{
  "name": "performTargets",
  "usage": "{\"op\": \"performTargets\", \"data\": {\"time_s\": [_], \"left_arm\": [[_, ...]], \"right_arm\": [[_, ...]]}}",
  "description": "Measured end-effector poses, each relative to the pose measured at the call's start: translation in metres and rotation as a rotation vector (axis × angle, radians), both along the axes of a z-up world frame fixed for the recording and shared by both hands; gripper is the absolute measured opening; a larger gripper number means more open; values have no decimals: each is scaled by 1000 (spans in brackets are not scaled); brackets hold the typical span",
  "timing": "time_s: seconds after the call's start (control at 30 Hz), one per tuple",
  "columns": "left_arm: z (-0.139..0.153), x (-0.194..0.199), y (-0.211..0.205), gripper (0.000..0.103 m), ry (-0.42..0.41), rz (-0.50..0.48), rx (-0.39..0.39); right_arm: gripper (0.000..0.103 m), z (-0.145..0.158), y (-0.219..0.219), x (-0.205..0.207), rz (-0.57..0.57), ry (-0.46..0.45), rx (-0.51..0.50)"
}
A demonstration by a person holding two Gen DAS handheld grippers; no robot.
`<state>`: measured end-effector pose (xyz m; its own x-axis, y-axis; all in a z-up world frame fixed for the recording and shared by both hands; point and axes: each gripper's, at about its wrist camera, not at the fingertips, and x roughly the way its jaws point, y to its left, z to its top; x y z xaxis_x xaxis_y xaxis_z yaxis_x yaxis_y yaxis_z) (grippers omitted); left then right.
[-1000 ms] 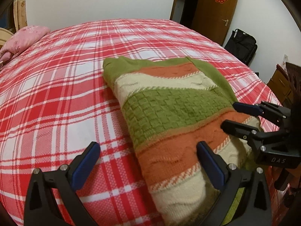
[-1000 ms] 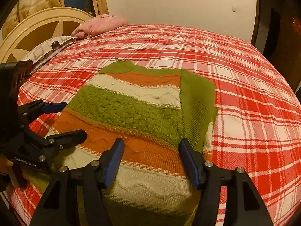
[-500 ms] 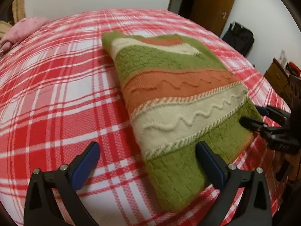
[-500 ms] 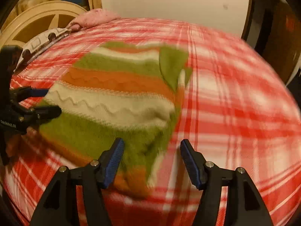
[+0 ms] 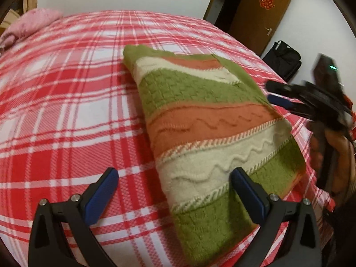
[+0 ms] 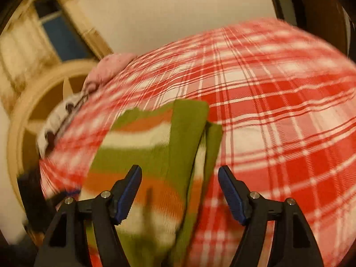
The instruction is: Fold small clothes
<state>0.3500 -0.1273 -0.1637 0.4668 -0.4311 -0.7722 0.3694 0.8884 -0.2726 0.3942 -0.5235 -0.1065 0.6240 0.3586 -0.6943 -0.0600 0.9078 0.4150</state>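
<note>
**Folded striped sweater on a plaid bed, both grippers open above it**

A bed point(image 5: 66, 111) covered in red-and-white plaid cloth fills both views. On it lies a thick knitted sweater point(image 5: 211, 133), folded into a long slab with green, orange and cream bands, some with raised wavy ridges. A pink pillow point(image 5: 29, 24) sits at the far left. The left gripper point(image 5: 173, 189) tilts downward, jaws wide, over the sweater's near left edge. The right gripper point(image 6: 180, 191), its view blurred, has just been opening its jaws; they stand apart above the sweater's right edge, gripping nothing.
</note>
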Motion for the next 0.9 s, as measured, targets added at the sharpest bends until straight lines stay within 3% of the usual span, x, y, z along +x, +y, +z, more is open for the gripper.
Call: {"op": "performTargets", "data": {"time_s": [0.2,0.4,0.47,0.63,0.8,0.9], "left_arm": [[-3,1,-2,103,5,-15,-19],[-5,3,-11,103,-10,-25,11],[-5,5,-13,103,-13,-26,21],[-6,5,-14,103,-22,-32,29],[-6,4,-17,103,-29,-43,38],[-6,3,-18,102,-32,-59,36]], "right_arm": [[72,-23,-7,38,-44,48,5],[71,-31,-18,44,-33,21,105],[62,-32,-14,46,7,20,131],[53,-37,-14,52,-4,21,117],[51,-41,-12,60,-15,14,133],[43,-43,-14,57,6,2,171]]}}
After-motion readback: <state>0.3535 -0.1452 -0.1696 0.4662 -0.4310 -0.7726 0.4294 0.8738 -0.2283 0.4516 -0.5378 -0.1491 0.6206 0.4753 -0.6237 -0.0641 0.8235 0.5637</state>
